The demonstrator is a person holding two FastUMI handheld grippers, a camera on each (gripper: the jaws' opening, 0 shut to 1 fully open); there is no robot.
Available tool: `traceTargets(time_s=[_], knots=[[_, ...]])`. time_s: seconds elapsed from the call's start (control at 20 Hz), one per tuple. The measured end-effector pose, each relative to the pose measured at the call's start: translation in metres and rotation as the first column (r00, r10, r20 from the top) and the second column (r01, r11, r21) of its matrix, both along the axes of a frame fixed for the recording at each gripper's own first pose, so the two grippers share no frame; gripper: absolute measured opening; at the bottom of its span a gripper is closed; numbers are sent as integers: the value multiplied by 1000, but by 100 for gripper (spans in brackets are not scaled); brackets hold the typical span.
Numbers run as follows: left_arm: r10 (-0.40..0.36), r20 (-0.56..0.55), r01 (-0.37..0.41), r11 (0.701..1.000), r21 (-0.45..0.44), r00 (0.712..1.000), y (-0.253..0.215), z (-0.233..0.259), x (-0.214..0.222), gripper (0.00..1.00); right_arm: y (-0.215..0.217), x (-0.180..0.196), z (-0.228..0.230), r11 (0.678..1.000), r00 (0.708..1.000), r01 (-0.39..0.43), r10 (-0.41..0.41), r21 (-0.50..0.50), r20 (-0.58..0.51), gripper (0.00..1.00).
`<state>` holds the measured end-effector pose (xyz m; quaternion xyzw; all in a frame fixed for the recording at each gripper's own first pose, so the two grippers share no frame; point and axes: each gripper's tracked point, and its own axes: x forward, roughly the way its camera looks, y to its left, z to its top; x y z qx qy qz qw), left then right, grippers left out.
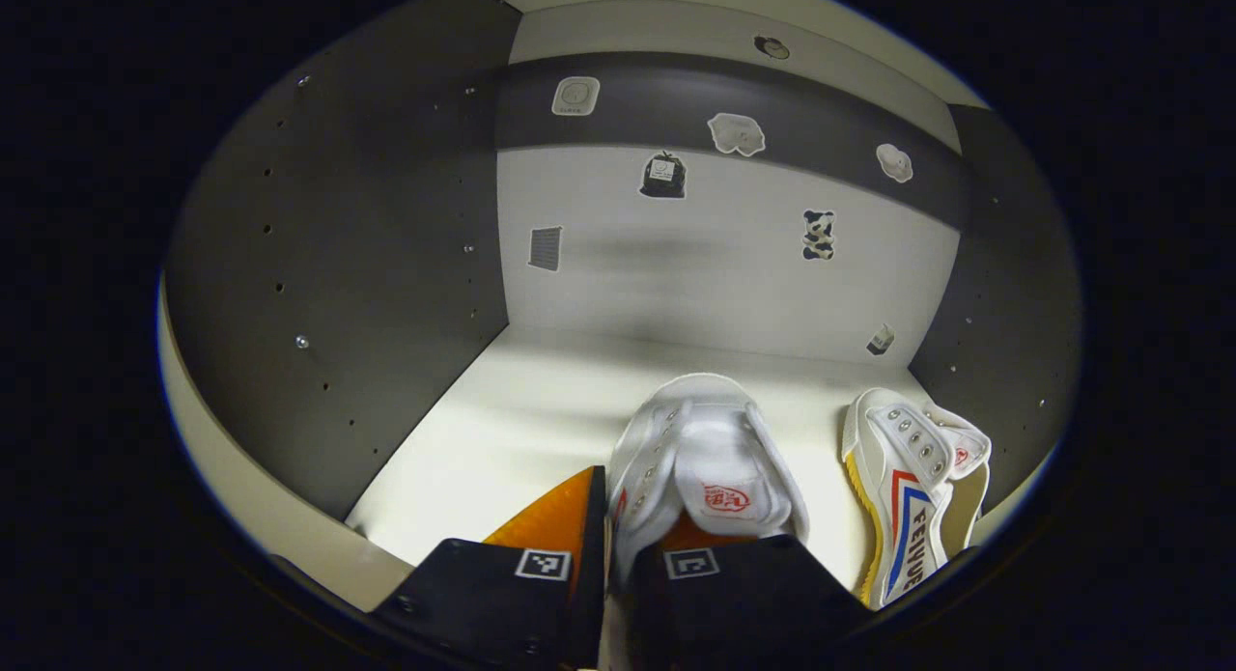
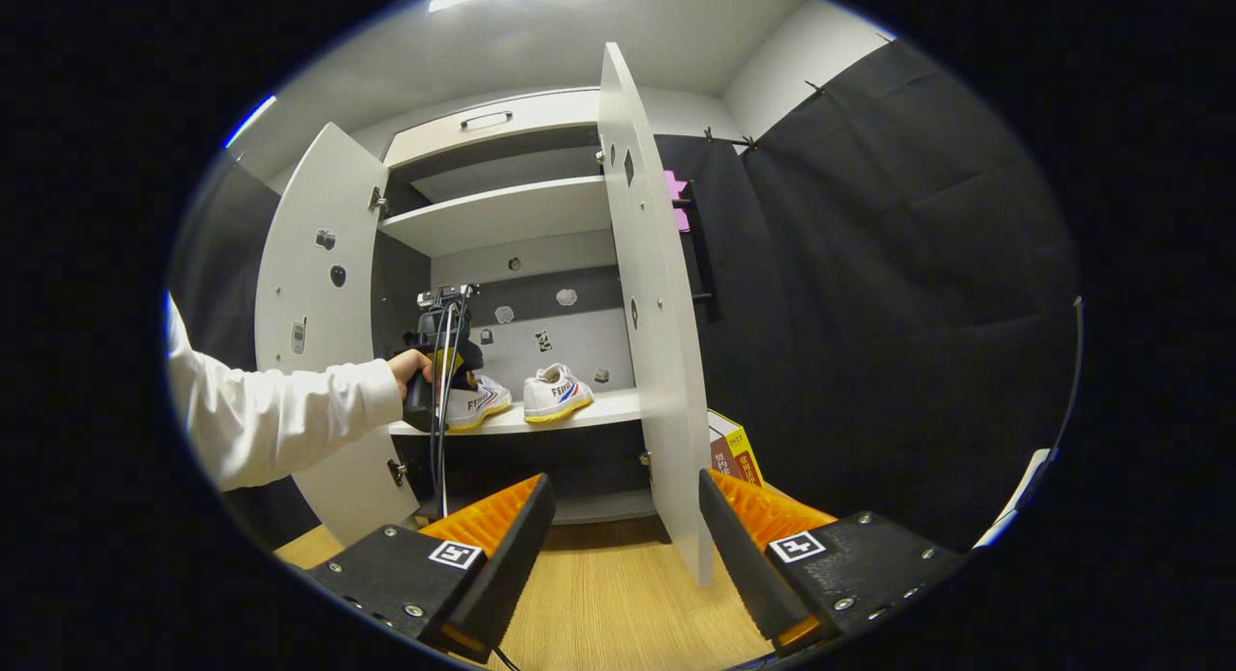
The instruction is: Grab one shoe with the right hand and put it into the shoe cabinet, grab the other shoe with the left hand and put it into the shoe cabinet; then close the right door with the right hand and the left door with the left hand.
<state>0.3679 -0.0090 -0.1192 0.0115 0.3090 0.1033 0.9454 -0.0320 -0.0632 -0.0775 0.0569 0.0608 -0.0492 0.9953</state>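
**Both shoes on the shelf; left release and both doors still open items**

- Right-hand shoe (image 1: 912,488): placed. It is seen lying on its side on the cabinet shelf (image 1: 502,430), close to the right inner wall, apart from any gripper. In the right gripper view it shows as the farther shoe (image 2: 557,393), free-standing on the shelf.
- Left-hand shoe (image 1: 705,459): carried into the cabinet, toe toward the back panel (image 1: 715,275), just beside the first shoe but not touching it. It appears to rest on the shelf, though contact under the sole is hidden.
- Left gripper (image 1: 610,555): clenched on the heel end of that shoe, one finger outside the heel wall, the other inside the opening. Release not yet done.
- Right gripper (image 2: 626,545): fingers spread wide, nothing held. It is held low in front of the cabinet, near the right door (image 2: 649,294).
- The left gripper and the hand (image 2: 410,364) holding it, with a white sleeve (image 2: 280,420), are also seen from the right gripper view, at the shelf edge beside the nearer shoe (image 2: 478,404).
- Left door (image 2: 314,294) and right door: both swung open.

Judgement: both placements are essentially complete. Remaining: left shoe to be let go and the gripper backed out, then right door closed, then left door. The left arm must be cleared from the opening before either door is swung.
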Motion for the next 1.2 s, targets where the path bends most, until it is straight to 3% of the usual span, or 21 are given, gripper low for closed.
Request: traceTargets(time_s=[0.05,0.1,0.2,0.5,0.85,1.2], knots=[[17,-5,-17,999,34,1000,5,3,-3,29,2,0,-1,1000,1000,-3,3,2,-3,92],[17,-18,-16,999,50,1000,8,1,-4,54,5,1,-3,1000,1000,-10,10,4,-8,92],[22,-9,-22,999,40,1000,9,4,-7,71,9,1,-6,1000,1000,-22,23,9,-15,92],[10,31,-10,1000,-5,999,13,19,-27,99,17,0,-1,999,999,-45,45,12,-2,92],[-100,181,101,995,7,978,-9,76,-75,99,25,-2,-1,997,997,-73,73,19,-2,92],[-244,395,217,970,112,886,-31,163,-164,96,39,8,8,992,992,-127,127,1,19,92]])
